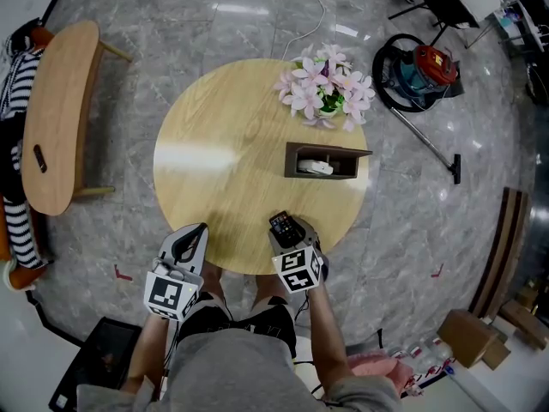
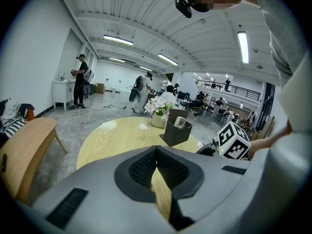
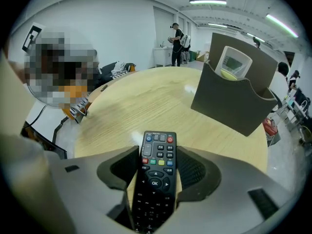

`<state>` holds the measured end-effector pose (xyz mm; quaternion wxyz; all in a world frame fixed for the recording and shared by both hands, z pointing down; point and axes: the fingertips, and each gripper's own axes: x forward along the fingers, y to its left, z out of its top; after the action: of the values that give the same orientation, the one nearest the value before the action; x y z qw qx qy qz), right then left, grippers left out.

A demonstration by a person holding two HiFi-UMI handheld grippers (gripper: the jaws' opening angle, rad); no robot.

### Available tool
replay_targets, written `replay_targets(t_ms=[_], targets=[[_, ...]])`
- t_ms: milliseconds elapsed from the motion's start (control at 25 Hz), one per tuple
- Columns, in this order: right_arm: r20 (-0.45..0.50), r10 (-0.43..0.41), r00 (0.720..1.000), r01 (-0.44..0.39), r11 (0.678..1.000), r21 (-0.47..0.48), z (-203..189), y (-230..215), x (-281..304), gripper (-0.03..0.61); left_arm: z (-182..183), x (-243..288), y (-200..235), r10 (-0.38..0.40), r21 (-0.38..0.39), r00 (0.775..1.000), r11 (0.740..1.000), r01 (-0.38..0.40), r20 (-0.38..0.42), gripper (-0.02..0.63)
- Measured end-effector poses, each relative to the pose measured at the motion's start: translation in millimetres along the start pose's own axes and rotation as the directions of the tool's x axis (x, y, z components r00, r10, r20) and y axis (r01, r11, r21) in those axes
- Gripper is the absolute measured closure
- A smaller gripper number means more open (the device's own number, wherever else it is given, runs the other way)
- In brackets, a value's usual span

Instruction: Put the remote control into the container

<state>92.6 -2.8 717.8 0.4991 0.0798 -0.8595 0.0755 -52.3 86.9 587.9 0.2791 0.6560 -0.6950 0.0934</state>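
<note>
A black remote control [image 3: 156, 172] with coloured buttons lies between the jaws of my right gripper [image 3: 155, 165], which is shut on it; in the head view the remote control [image 1: 284, 226] juts out over the near edge of the round wooden table [image 1: 223, 153]. The dark brown container [image 1: 324, 161] stands right of the table's middle with a white remote [image 1: 317, 166] inside; from the right gripper the container [image 3: 239, 96] is ahead and to the right. My left gripper [image 1: 190, 240] hovers at the table's near edge, shut and empty, its jaws [image 2: 157, 172] closed together.
A vase of pink and white flowers [image 1: 324, 88] stands at the table's far side. A wooden bench [image 1: 58, 114] sits to the left. A vacuum cleaner [image 1: 420, 74] lies on the floor to the far right. Cardboard boxes [image 1: 473, 337] rest at lower right.
</note>
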Motion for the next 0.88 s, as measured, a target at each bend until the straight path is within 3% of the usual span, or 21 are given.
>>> replay_targets(t_ms=[880], targets=[[0.206, -0.141, 0.968, 0.122, 0.987, 0.100, 39.0, -33.6, -57.3, 0.330, 36.1, -3.7, -19.0, -0.027, 0.055, 0.998, 0.998, 0.024, 0.048, 0.607]])
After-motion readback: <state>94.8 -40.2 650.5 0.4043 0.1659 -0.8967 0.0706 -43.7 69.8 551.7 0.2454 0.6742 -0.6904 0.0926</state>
